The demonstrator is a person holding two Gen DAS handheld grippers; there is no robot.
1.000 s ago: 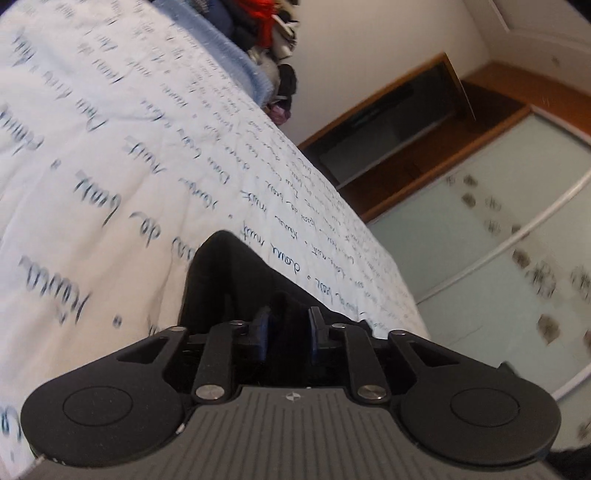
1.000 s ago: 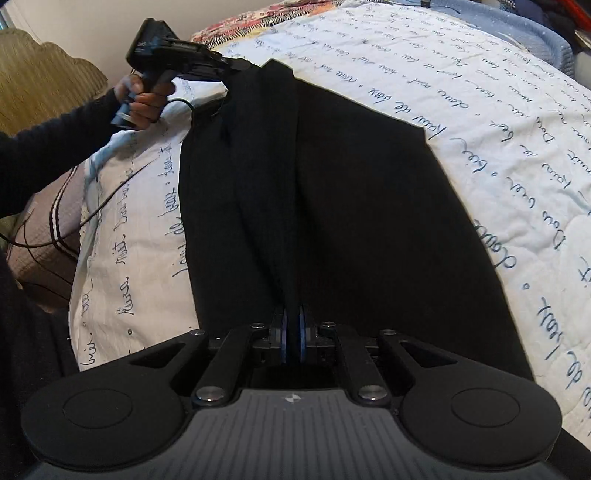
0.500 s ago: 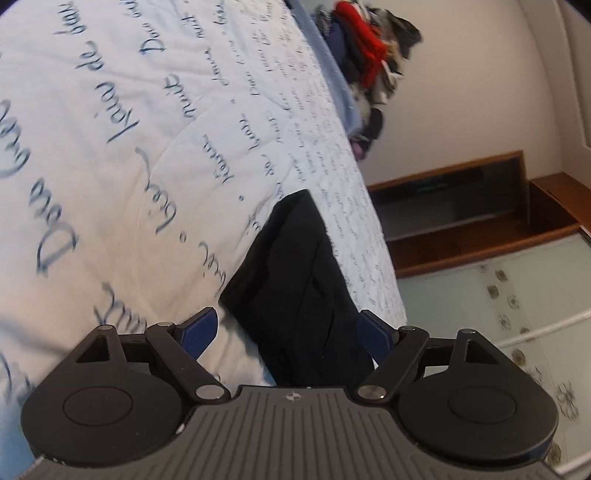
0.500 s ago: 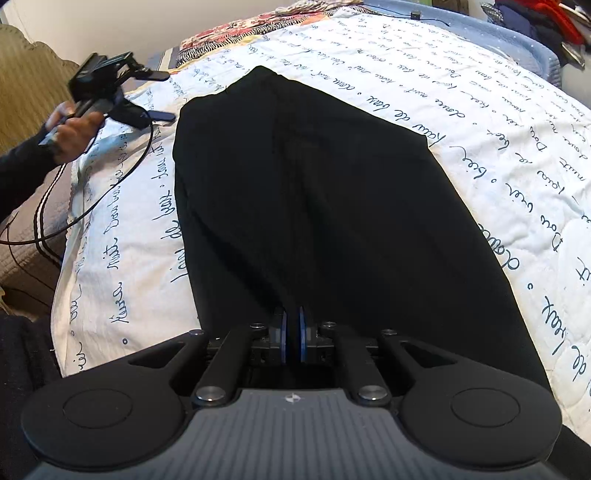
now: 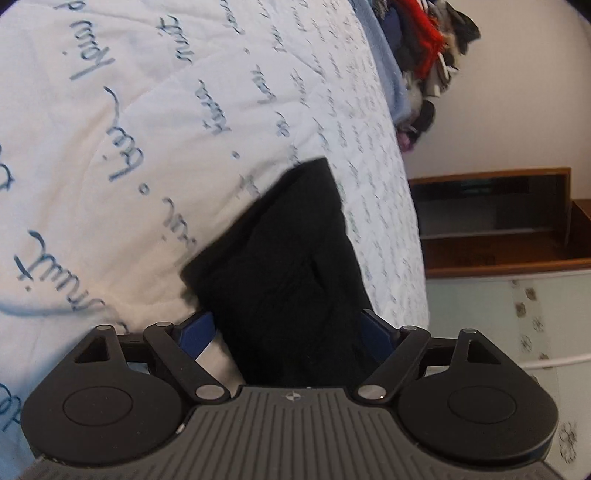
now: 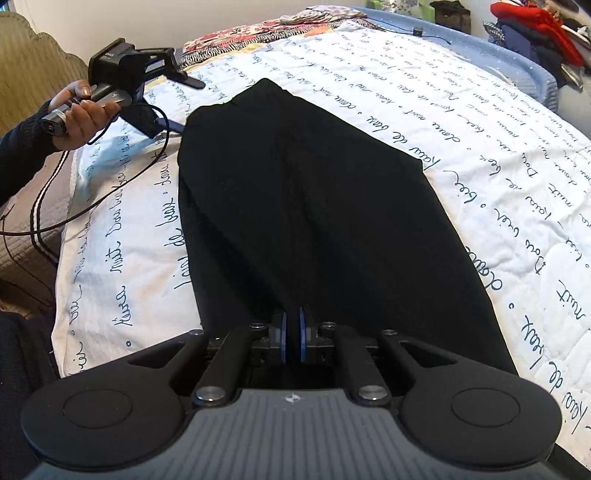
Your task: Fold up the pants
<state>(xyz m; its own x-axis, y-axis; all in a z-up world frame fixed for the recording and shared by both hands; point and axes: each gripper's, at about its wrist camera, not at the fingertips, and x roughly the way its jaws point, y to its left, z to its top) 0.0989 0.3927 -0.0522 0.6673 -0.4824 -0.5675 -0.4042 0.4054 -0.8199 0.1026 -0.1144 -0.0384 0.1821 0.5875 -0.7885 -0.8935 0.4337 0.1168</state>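
Note:
Black pants (image 6: 314, 206) lie lengthwise and flat on the white quilt (image 6: 480, 147) with blue script. My right gripper (image 6: 293, 338) is shut on their near end, with the blue pads pressed together on the fabric. A hand holds my left gripper (image 6: 186, 106) just left of the far end of the pants; it is open and clear of the cloth. In the left wrist view the wide-open left gripper (image 5: 287, 326) frames that far end of the pants (image 5: 288, 266), and neither pad presses on it.
A black cable (image 6: 110, 199) trails from the left gripper over the bed's left edge. A patchwork blanket (image 6: 277, 33) and a clothes pile (image 6: 535, 37) lie at the far side. Beyond the bed are a wooden shelf (image 5: 491, 229) and frosted sliding doors (image 5: 517, 314).
The left gripper opened and let go of the far end of the pants, which dropped flat onto the quilt. It rolled and drew back to the left. The right gripper stayed put.

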